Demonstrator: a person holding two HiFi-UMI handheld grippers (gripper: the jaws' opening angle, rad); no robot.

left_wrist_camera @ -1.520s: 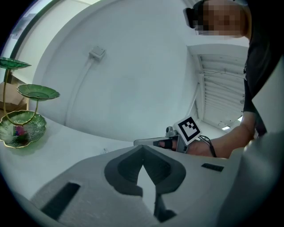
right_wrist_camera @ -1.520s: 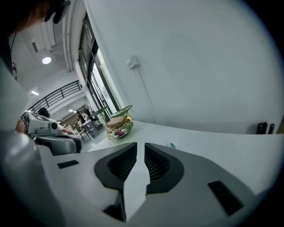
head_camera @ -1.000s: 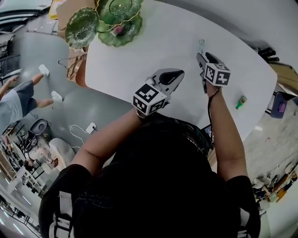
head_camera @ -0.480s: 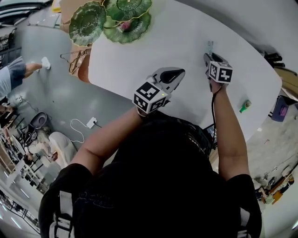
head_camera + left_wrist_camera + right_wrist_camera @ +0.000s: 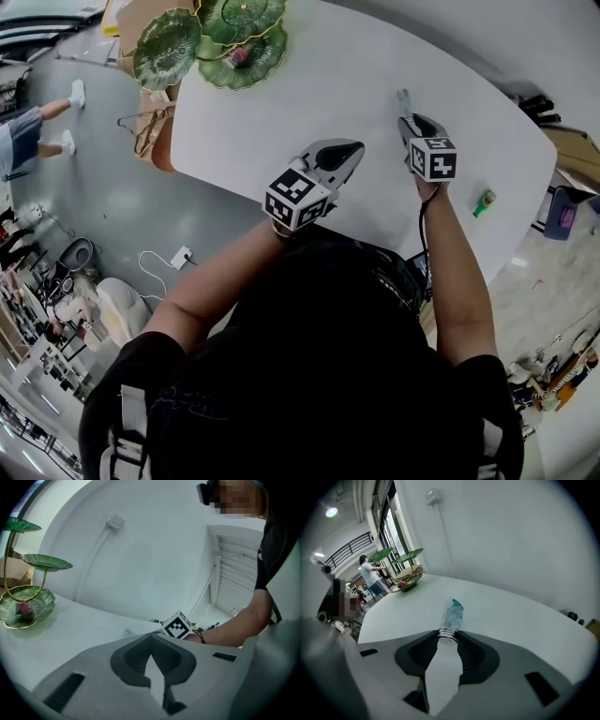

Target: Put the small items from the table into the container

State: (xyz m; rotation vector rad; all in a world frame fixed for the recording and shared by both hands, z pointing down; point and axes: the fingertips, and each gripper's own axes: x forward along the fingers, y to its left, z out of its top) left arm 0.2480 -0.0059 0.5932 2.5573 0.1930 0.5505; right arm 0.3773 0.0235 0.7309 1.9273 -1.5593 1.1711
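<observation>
A small clear bottle [image 5: 405,98] with a silver cap lies on the white table [image 5: 281,112]; in the right gripper view the bottle [image 5: 452,613] points away from me. My right gripper [image 5: 409,120] is over its cap end, and its jaws are closing with the cap [image 5: 447,636] between the tips [image 5: 448,639]. My left gripper [image 5: 354,150] hovers near the table's front edge, shut and empty [image 5: 151,637]. A green tiered leaf dish [image 5: 225,47] stands at the table's far left end with a pink item [image 5: 239,58] in it. A small green item [image 5: 485,202] lies at the right.
The table's front edge runs just under my left gripper. On the floor past the left end are boxes, a wire hanger [image 5: 141,131] and a person walking [image 5: 28,141]. A white wall [image 5: 154,550] stands behind the table.
My right gripper has rolled and closed in on the bottle's cap end. The left gripper has barely shifted. The person on the floor has walked on.
</observation>
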